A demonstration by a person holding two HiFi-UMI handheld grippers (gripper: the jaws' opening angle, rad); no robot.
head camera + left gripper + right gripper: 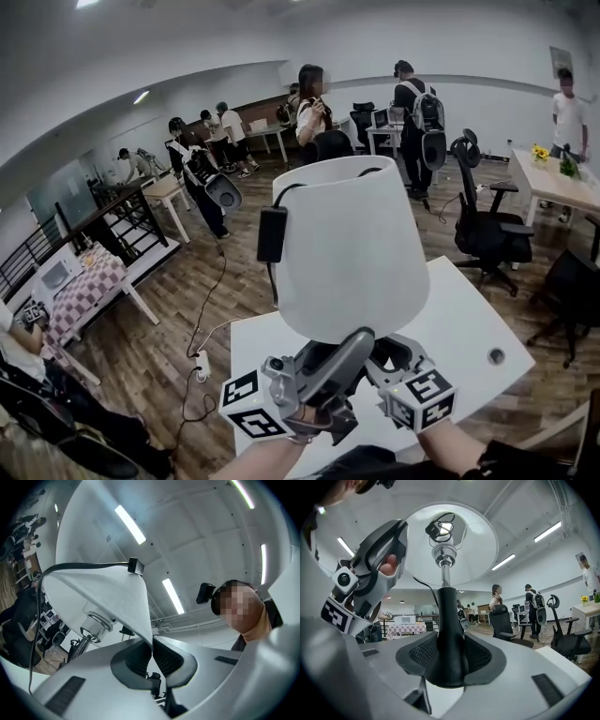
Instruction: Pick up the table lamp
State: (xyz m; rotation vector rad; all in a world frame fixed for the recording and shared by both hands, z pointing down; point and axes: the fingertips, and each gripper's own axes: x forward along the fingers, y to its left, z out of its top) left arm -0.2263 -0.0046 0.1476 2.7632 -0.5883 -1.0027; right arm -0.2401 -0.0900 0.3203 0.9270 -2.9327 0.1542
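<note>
The table lamp (352, 248) is held in the air over the white table (469, 328). It has a white cone shade (108, 597), a black stem (448, 630) and a black cord with an inline switch (272, 234). My left gripper (359, 342) points upward and is shut on the shade's lower rim; the thin rim is pinched between the pads (152, 651). Below the shade, my right gripper (450, 656) is shut on the black stem, which stands upright between its pads. In the head view the shade hides most of the right gripper (394, 354).
Black office chairs (487, 225) stand to the right of the white table. Several people (412, 103) stand further back among desks. A power strip (200, 364) and cable lie on the wood floor at left, near a checkered table (84, 286).
</note>
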